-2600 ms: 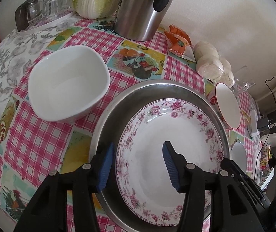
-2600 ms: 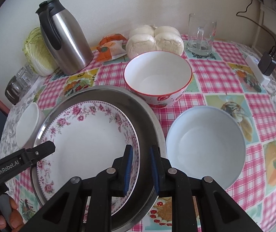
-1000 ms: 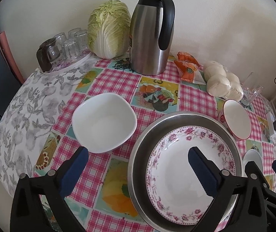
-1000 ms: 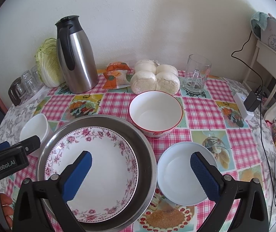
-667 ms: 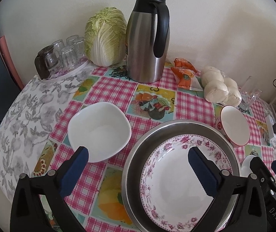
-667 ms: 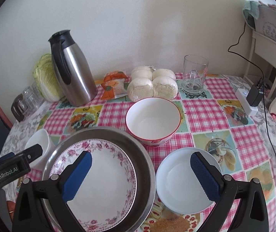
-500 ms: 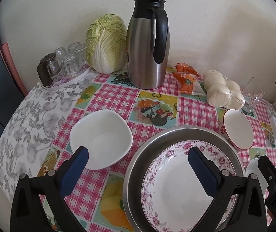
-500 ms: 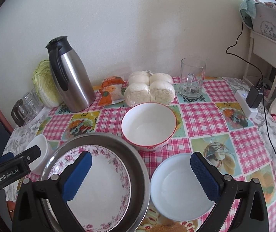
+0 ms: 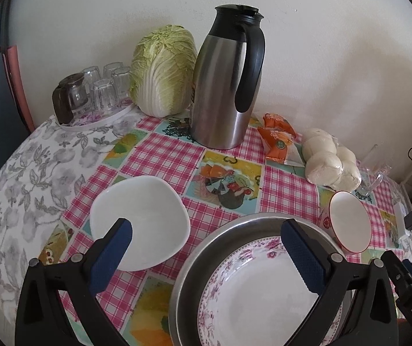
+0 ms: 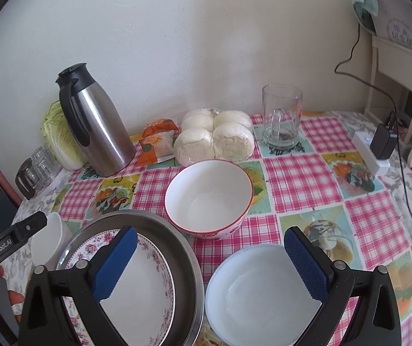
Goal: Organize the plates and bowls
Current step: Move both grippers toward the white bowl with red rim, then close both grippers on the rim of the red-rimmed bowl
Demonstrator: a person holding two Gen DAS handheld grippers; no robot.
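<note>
Both grippers have pulled up and back from the stack: the right gripper [image 10: 209,262], earlier pinched on the rim of the floral plate [image 10: 145,294], now hangs with jaws spread wide and empty, as does the left gripper [image 9: 206,253]. That plate rests inside the steel basin [image 9: 197,262], so this nesting step looks done. Loose on the checked tablecloth [image 10: 315,173] are the square white bowl [image 9: 139,219], the red-rimmed bowl [image 10: 209,199] and the pale blue bowl [image 10: 263,294], probably next to be gathered.
</note>
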